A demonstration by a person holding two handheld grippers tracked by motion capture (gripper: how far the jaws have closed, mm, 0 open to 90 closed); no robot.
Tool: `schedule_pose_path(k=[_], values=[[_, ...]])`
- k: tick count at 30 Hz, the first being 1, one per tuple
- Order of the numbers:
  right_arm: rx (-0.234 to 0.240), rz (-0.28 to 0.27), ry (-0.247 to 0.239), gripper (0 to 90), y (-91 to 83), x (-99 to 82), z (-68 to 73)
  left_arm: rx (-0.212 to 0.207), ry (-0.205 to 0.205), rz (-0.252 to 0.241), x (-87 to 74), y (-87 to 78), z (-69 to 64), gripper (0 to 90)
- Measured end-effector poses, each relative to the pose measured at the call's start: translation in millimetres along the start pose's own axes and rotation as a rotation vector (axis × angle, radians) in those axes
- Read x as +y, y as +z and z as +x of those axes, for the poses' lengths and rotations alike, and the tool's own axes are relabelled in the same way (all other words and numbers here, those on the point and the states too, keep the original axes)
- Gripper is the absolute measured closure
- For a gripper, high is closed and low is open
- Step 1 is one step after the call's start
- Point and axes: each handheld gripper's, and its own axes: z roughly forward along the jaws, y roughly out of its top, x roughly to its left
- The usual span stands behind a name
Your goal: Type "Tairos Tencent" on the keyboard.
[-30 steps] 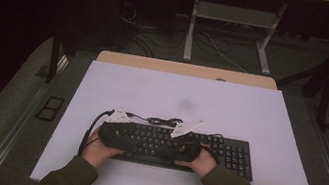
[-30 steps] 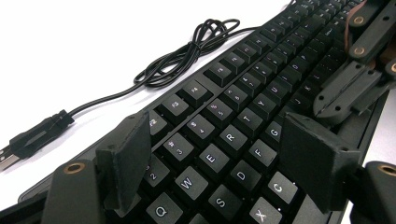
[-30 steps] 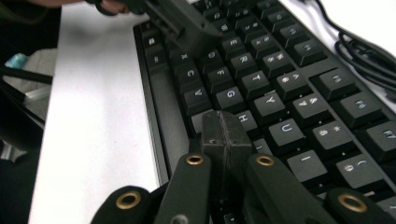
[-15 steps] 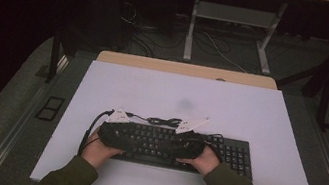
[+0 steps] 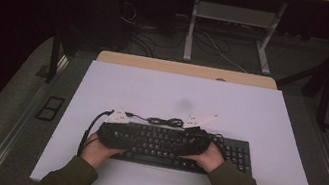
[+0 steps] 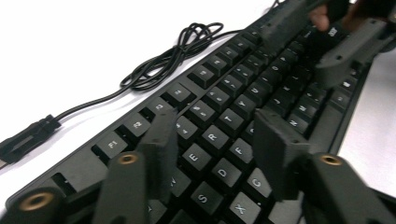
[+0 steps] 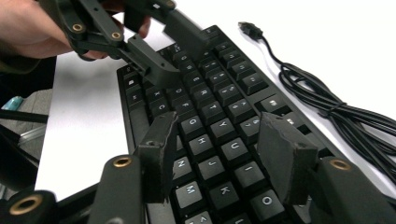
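Hovering over the keyboard (image 5: 178, 148), both of my grippers point their jaws at each other along the key rows. My left gripper (image 6: 215, 135) has its jaws part open with nothing clamped; they have just been closing, and between them I see the keys around R, F and D. My right gripper (image 7: 217, 135) is also part open and holds nothing; its jaws have just been opening from fully closed, with the H, J, U and I keys showing in the gap. I cannot tell whether any fingertip touches a key. In the left gripper view, the keyboard's cable (image 6: 173, 58) lies coiled on the white table (image 6: 93, 28) beyond my left finger; in the right gripper view it lies beyond my right finger. Compared with a second ago, both hands sit in nearly the same spot over the keyboard, which has not shifted.
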Motion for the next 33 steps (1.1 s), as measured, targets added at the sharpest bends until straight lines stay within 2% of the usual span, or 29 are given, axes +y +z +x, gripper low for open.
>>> schedule_pose_path(k=[5,11,15,24,33], values=[[-0.022,-0.015,0.015,39.0,-3.0,-0.4,-4.6,-0.010,0.024,0.012,0.7,-0.5,-4.1,64.8],[-0.078,-0.035,0.036,27.6,-3.1,-1.8,-11.1,-0.035,0.031,0.026,0.9,-0.3,-7.3,81.0],[-0.103,-0.047,0.041,23.2,-3.8,-2.7,-14.2,-0.056,0.032,0.042,-0.1,0.8,-9.1,88.6],[-0.118,-0.051,0.046,21.2,-3.5,-4.4,-16.6,-0.099,0.037,0.076,-3.6,3.0,-10.5,89.0],[-0.120,-0.052,0.048,21.1,-3.6,-4.8,-17.1,-0.114,0.044,0.107,-6.3,6.5,-12.4,89.0]])
